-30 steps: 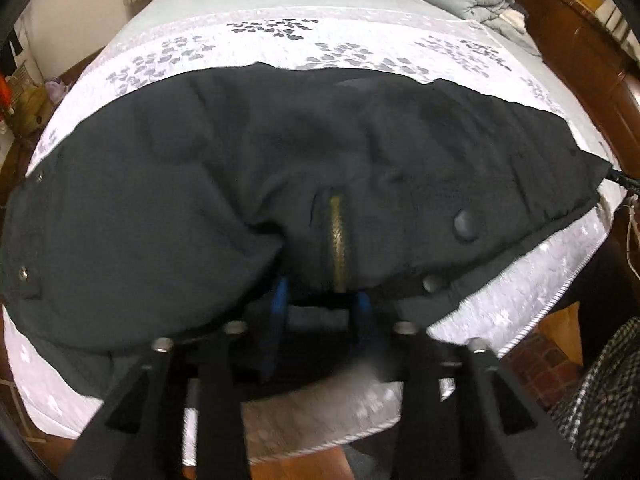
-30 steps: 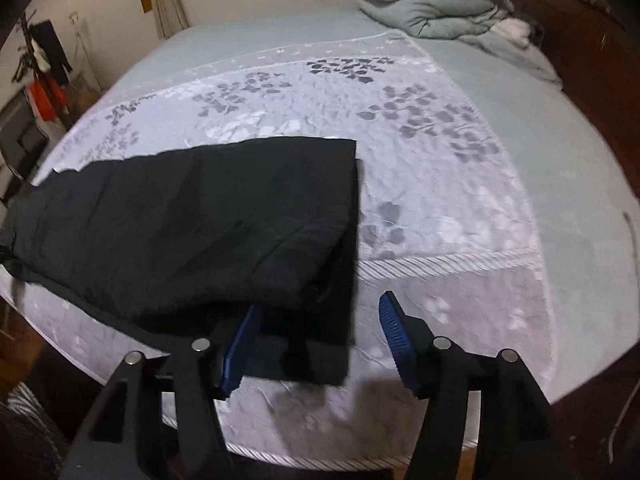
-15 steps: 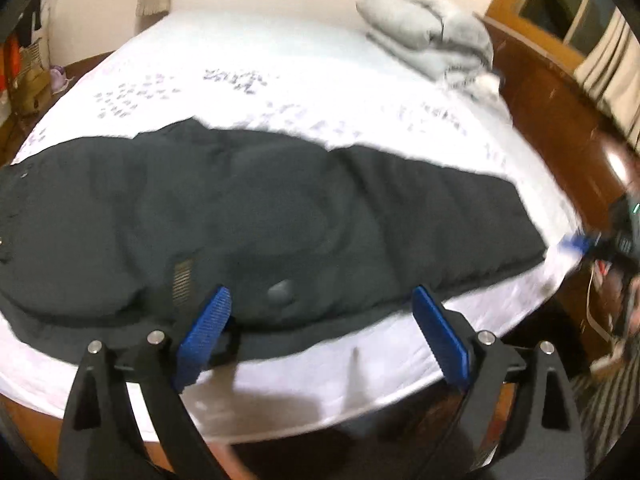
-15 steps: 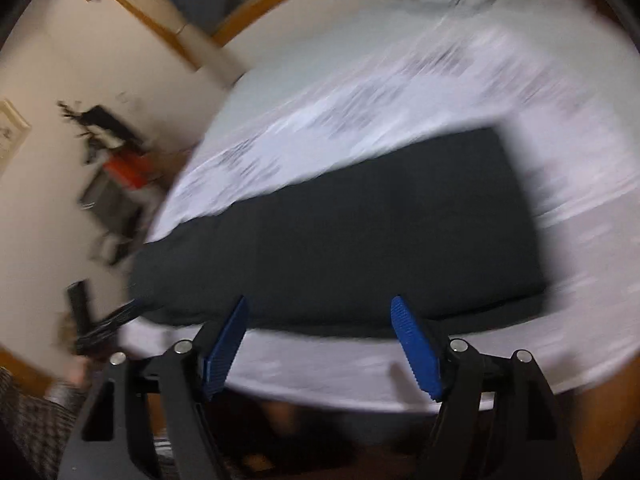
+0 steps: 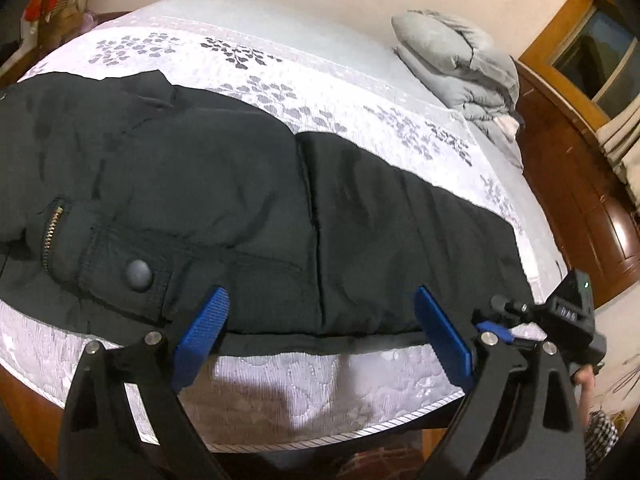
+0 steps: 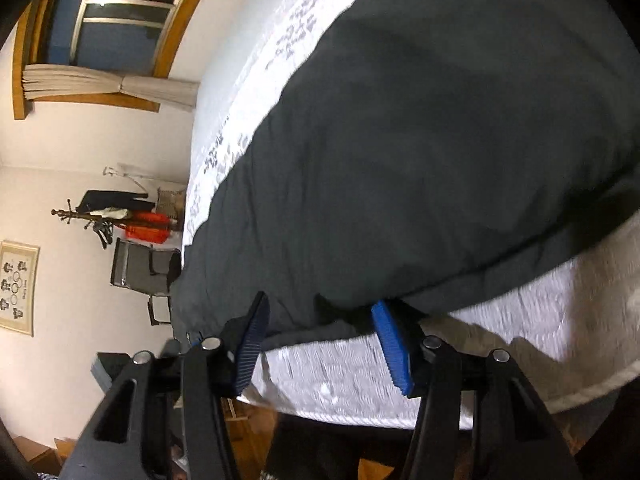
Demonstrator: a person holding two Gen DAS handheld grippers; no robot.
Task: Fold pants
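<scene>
Black pants (image 5: pixel 248 200) lie lengthwise along the near edge of the bed (image 5: pixel 320 392), with a brass zipper (image 5: pixel 51 236) and a dark button (image 5: pixel 138 275) at the left. My left gripper (image 5: pixel 320 320) is open wide at that edge, touching nothing. In the right wrist view, which is rolled sideways, the pants (image 6: pixel 420 152) fill the frame. My right gripper (image 6: pixel 322 336) is closing, with the hanging near edge of the fabric between its blue pads (image 6: pixel 392 348), which do not press on it. The right gripper's black body (image 5: pixel 572 316) shows by the leg end.
A folded grey duvet (image 5: pixel 460 60) lies at the far corner of the bed. Dark wooden furniture (image 5: pixel 580 200) runs along the right. A coat rack (image 6: pixel 112 216) and a grey chair (image 6: pixel 140 268) stand past the bed's end. Wooden floor lies below the mattress edge (image 6: pixel 480 352).
My left gripper let go of the waist by the zipper, opened wide and slid right along the near edge. My right gripper rolled sideways and dropped from the leg end to the near edge.
</scene>
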